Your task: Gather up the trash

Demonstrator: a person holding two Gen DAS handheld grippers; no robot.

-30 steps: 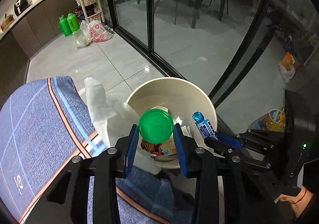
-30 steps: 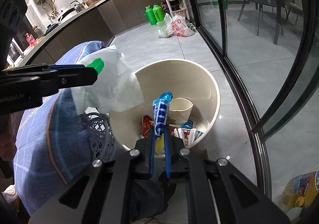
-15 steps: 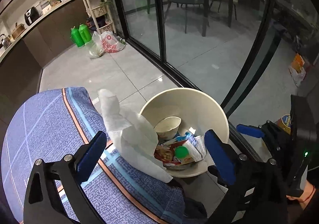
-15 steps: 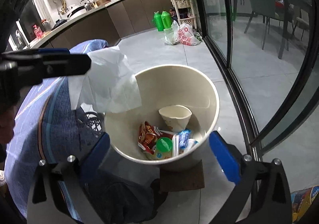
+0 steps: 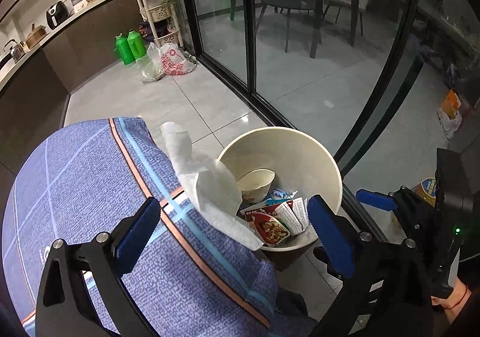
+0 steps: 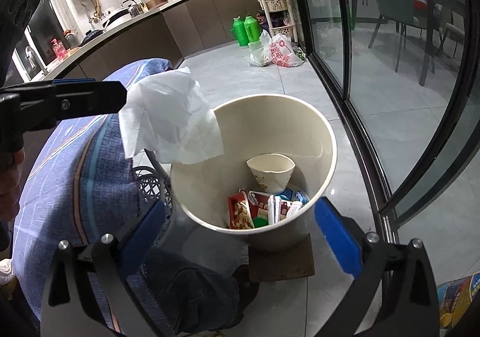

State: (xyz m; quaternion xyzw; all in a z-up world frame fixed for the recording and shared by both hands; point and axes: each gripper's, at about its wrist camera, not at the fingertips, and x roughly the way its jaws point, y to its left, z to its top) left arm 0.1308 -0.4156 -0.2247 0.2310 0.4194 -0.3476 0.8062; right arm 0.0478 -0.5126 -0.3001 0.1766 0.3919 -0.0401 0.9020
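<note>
A cream round trash bin point(image 5: 315, 154) point(image 6: 327, 139) stands on the floor beside the table edge. Inside lie a paper cup point(image 5: 255, 184) point(image 6: 271, 172), a red snack packet point(image 5: 270, 226) point(image 6: 238, 212), white wrappers point(image 6: 277, 209) and a green cap point(image 6: 260, 221). A white paper towel point(image 5: 207, 184) point(image 6: 171, 121) hangs off the table's edge over the bin's rim. My left gripper point(image 5: 234, 232) is open and empty above the table edge and bin. My right gripper point(image 6: 240, 235) is open and empty above the bin's near rim.
The table has a blue patterned cloth point(image 5: 90, 175) point(image 6: 75, 163). A sliding glass door point(image 5: 300, 37) runs right of the bin. Green jugs point(image 5: 130, 46) and plastic bags point(image 5: 174, 62) sit on the floor far back. A yellow bag point(image 6: 456, 301) lies at right.
Both grippers opened: the left let go of the green-capped item and the right let go of the blue-white wrapper, both now in the bin. Both grippers then pulled back and up.
</note>
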